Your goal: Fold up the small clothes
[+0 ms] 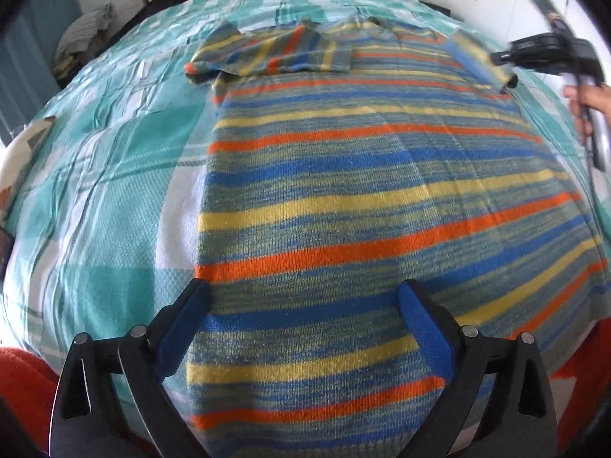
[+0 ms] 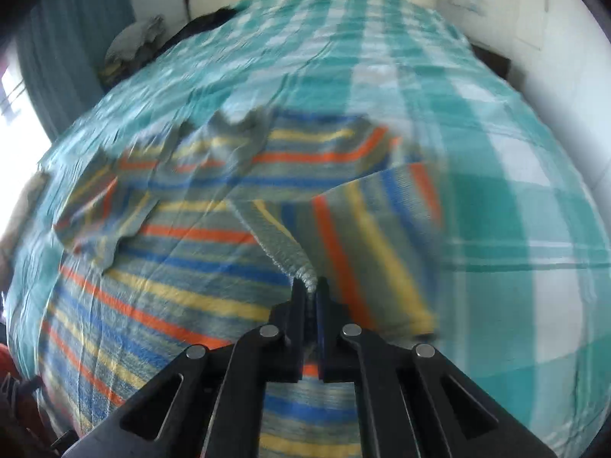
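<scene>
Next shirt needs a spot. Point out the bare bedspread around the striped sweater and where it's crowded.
Free: the checked bedspread left of the striped sweater, and the stretch beyond its collar toward the headboard. Also right of the sweater in the right wrist view, past the sleeve pinched in the right tongs. Crowded: the far left corner, with a clothes heap.

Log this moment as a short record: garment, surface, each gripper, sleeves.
garment: striped sweater, spread flat on the bed
surface: teal checked bedspread
left gripper: open over the sweater's lower part, holding nothing
right gripper: shut on the right sleeve at its cuff
left sleeve: already folded across the chest
fold status: right sleeve not yet laid over
</scene>
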Motion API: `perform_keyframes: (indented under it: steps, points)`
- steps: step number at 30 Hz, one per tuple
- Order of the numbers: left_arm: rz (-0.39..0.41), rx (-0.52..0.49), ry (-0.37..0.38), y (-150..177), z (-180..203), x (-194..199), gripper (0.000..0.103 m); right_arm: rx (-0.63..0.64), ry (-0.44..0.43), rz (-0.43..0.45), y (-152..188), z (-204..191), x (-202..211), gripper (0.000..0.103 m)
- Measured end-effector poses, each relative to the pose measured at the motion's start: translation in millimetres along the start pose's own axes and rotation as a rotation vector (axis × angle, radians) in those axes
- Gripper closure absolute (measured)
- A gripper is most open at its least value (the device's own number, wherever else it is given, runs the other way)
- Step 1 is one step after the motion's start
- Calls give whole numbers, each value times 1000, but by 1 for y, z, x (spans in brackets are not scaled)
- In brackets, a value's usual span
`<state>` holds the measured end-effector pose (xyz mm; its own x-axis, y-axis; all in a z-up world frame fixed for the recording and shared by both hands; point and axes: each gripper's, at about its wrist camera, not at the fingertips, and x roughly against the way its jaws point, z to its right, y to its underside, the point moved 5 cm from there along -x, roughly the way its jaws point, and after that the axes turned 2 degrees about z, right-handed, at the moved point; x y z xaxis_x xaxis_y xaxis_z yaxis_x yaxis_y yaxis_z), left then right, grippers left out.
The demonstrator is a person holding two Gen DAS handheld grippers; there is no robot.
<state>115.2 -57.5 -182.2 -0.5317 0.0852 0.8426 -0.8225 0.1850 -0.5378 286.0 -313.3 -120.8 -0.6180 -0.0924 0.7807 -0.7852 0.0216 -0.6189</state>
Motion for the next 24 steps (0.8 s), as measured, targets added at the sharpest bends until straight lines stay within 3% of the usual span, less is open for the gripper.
perform_keyframes:
  steps: [4,6,8,12,14,17,19,20,21,24]
  points:
    - [4,3,-4,2,2,2,4,-222,90,96,1,118,51,99]
    - [9,9,-6,2,3,1,4,-354,165,84,28,186,65,99]
    - [12,15,-7,2,2,0,3,-447,187,44,52,228,61,99]
    - [6,14,-13,1,1,-2,2,-635,-12,89,91,257,51,99]
    - [3,25,-20,1,0,-3,2,-723,-148,164,97,262,52,92]
    - [9,38,-36,3,-1,-3,1,-854,-314,237,106,271,52,69]
    - [14,37,-54,3,-1,-4,0,-859,-360,275,103,269,50,69]
    - [15,31,-62,3,0,-5,0,-847,-359,267,101,266,47,85]
    - [17,25,-67,3,0,-6,0,-827,-298,238,98,263,42,101]
    - [13,21,-64,3,-1,-8,0,-785,-24,206,106,269,53,101]
